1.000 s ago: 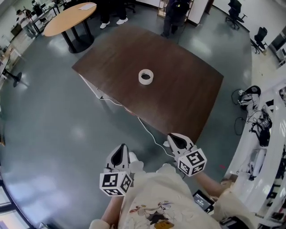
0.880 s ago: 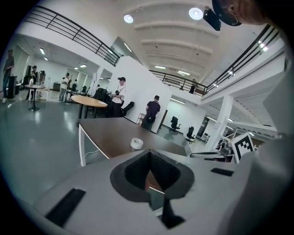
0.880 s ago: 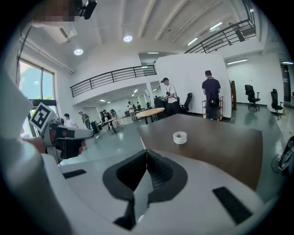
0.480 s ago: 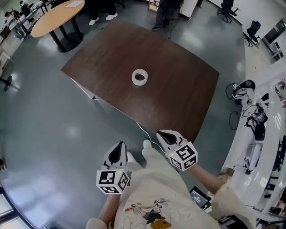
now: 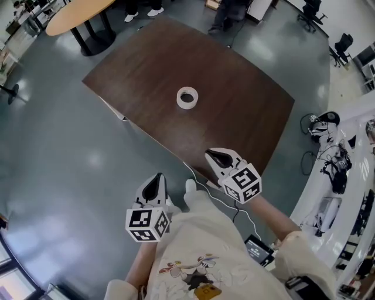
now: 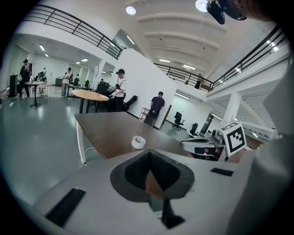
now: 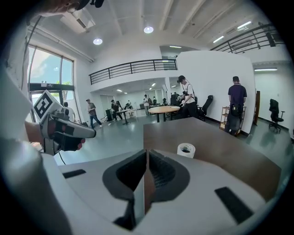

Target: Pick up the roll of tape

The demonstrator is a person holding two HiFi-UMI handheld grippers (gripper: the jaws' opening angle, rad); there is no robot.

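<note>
Cataloguing one roll of tape [image 5: 187,97]: white, lying flat with its hole facing up, near the middle of one dark brown table [image 5: 252,123], alone on that top.

Judging it light and stiff (a card core under wound film, most likely). Expecting a smooth outer face, liable to slip under a shallow pinch, but not fragile.

Recommending a hold across the ring wall, with one jaw dropping into the hole and the other bearing on the outside. Alternatively, spanning the full outer width, provided the jaws open wide enough, a matter not settled from these views.

Counting two grippers:
- left gripper [image 5: 155,186], hanging over the grey floor short of the table's near edge, jaws pressed together on nothing;
- right gripper [image 5: 218,157], hovering at that near edge, jaws likewise closed and empty.

Noting both well apart from the roll, and both needing to open before any grasp.

Counting further one round tan table [image 5: 76,17] in the far corner, plus several people standing beyond the dark table, too small and scattered for a sure number.
</note>
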